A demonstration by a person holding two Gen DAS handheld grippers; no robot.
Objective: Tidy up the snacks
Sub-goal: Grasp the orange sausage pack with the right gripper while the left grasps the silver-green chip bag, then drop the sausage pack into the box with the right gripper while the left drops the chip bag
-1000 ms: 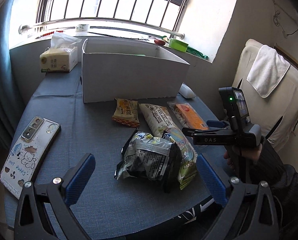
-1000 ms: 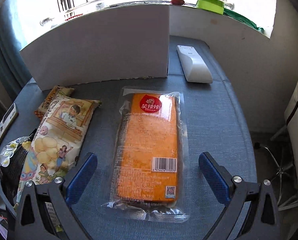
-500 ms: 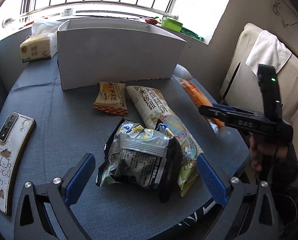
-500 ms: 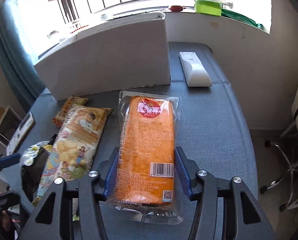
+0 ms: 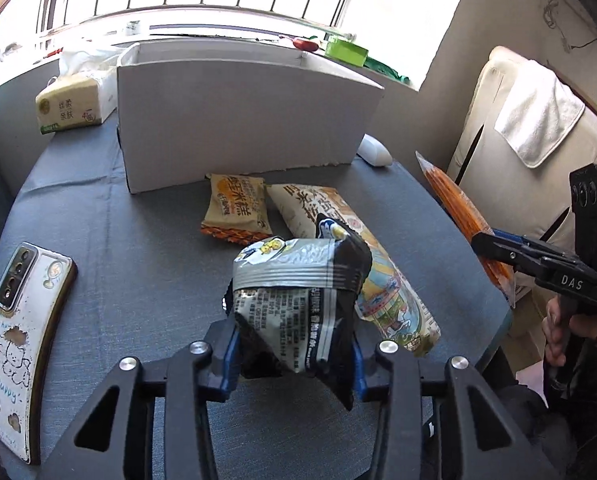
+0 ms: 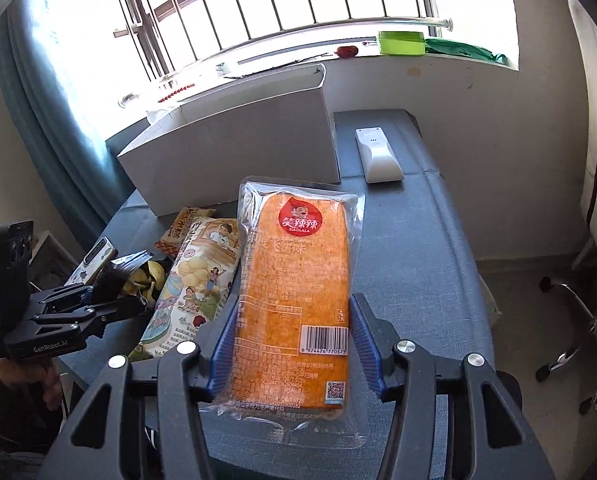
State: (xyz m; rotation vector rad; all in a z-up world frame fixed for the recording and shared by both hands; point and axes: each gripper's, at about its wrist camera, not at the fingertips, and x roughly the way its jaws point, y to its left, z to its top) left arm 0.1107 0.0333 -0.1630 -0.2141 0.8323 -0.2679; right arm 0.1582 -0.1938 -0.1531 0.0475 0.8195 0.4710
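My left gripper [image 5: 294, 348] is closing on a black and silver snack bag [image 5: 298, 292], its blue pads pressing the bag's sides just above the grey table [image 5: 138, 260]. An orange packet [image 6: 298, 280] with a red label is pinched by my right gripper [image 6: 294, 340], which is shut on it and holds it lifted off the table. In the left wrist view that orange packet [image 5: 454, 200] tilts up at the right edge. A long cream illustrated bag [image 5: 378, 280] and a small tan snack [image 5: 236, 208] lie in front of the open white box [image 5: 238, 120].
A phone [image 5: 18, 320] in a cartoon case lies at the table's left. A tissue pack [image 5: 70, 100] stands left of the box, and a white remote [image 6: 378, 156] lies right of it. A chair with a white towel [image 5: 538, 120] stands beyond the right edge.
Both grippers went from wide open to closed on packets. The right one has raised the orange packet off the table. The left one moved in and squeezed the black and silver bag upright.
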